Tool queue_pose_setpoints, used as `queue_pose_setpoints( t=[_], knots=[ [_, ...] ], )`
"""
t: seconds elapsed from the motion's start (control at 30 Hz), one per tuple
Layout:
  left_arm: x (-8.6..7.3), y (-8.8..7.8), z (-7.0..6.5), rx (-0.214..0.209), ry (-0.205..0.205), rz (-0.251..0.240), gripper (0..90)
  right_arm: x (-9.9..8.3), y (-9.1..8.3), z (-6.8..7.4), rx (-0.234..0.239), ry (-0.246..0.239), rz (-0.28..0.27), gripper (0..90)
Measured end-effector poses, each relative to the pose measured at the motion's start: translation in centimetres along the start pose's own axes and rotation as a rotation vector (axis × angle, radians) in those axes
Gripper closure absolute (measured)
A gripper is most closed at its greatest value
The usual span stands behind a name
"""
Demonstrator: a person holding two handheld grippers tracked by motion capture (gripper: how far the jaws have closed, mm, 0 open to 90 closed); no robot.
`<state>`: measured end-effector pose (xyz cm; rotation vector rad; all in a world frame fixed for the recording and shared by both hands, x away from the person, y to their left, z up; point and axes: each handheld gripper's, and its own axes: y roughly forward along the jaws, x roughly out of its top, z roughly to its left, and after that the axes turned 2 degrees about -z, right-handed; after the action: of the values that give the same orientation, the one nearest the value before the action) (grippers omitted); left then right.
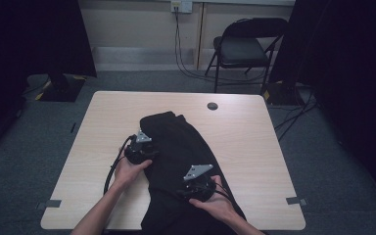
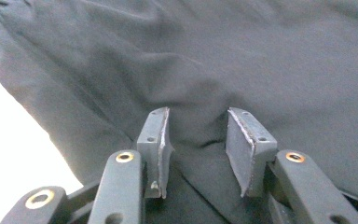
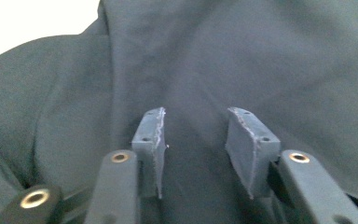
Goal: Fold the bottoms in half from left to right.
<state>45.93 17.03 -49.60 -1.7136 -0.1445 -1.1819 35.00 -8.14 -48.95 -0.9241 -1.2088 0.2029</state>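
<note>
A black garment (image 1: 181,142) lies crumpled on the light wooden table (image 1: 259,147), running from the middle down to the near edge. My left gripper (image 1: 143,147) rests at the garment's left edge, held by the left hand. Seen in the left gripper view, its jaws (image 2: 198,135) stand apart over the dark cloth (image 2: 214,60), which creases between them, and pale table (image 2: 9,149) shows at the left. My right gripper (image 1: 196,185) sits on the garment's lower part near the front. Its jaws (image 3: 196,135) are apart too, with cloth (image 3: 251,56) spread beneath them.
A small dark round cap (image 1: 212,105) sits in the tabletop at the back. Behind the table stand a black folding chair (image 1: 242,46) and cables (image 1: 186,68) running down from a wall socket. Black curtains hang at both sides. Bare table lies right of the garment.
</note>
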Motion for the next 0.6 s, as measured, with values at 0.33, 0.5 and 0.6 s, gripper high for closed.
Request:
queue_pose_setpoints(
  t=[0.33,0.5,0.6],
  knots=[
    [0.9,1.6,1.0,0.044,-0.022,-0.04,59.0,1.5,2.1,2.8,0.0,-0.081,-0.005,51.0],
    [0.7,0.5,1.0,0.007,-0.051,0.001,52.2,1.9,1.6,2.3,-0.006,-0.063,-0.022,51.3],
    [0.3,-1.1,0.6,-0.047,-0.031,-0.032,55.5,2.1,-0.6,-0.4,-0.092,-0.002,-0.091,52.5]
  ],
)
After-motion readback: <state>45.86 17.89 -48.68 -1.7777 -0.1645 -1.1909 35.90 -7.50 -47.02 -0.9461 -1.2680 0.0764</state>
